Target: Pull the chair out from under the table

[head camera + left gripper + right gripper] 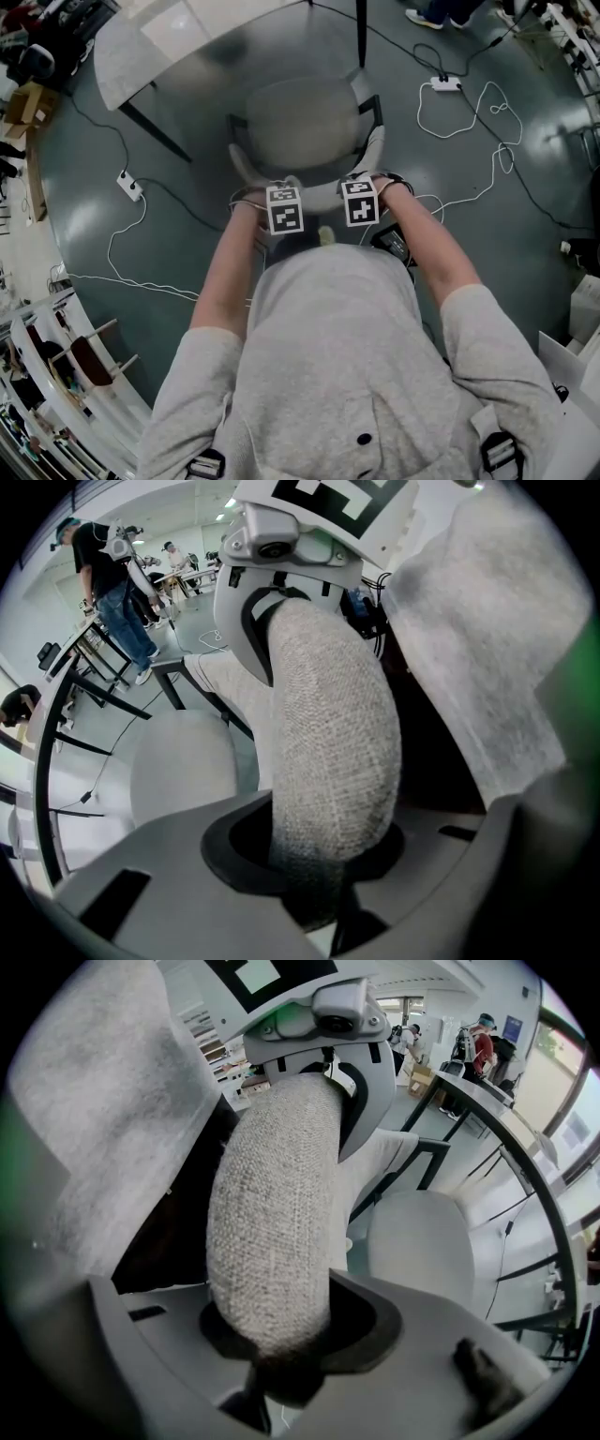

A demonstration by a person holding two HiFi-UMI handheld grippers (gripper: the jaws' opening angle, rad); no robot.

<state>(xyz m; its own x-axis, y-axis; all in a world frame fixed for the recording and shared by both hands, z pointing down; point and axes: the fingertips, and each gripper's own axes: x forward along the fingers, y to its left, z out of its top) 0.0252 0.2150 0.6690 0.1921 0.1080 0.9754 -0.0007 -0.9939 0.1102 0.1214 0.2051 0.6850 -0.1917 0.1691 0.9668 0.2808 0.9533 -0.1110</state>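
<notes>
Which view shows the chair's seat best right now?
Head view: it shows nearly the whole seat from above. Both gripper views show only part of it, beyond the backrest that fills their middle.

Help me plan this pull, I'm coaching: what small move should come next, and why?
Probably draw both straight back toward the person's body: the left hand-held gripper and the right hand-held gripper are each clamped on the grey woven-fabric chair backrest, and the pale seat sits close to the white table.
</notes>
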